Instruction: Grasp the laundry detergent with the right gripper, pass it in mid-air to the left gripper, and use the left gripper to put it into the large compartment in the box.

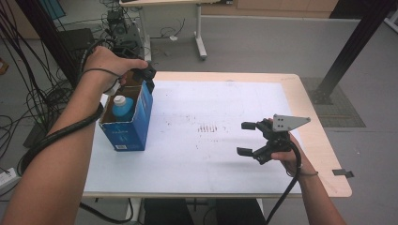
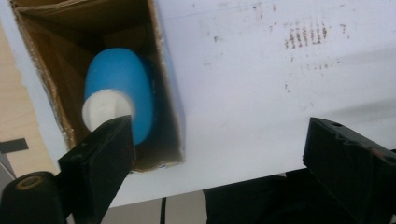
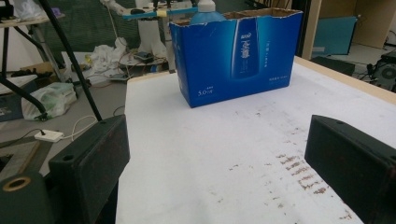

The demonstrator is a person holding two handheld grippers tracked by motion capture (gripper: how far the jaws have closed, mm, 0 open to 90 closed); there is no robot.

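Hovering open-jawed over the blue box [image 1: 127, 117] with its bottle [image 1: 120, 107], left gripper [image 1: 146, 75]; right gripper [image 1: 251, 138] open too

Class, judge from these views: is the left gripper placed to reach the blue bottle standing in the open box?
Probably yes. The left gripper hovers open above the box, whose top is open, and the blue bottle with its white cap lies uncovered just below one jaw.

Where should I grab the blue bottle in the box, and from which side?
Probably by the white cap, coming straight down from above. The blue bottle stands upright in the open-topped blue box, whose cardboard walls block its sides; only cap and shoulders are reachable. The left gripper hangs open overhead.
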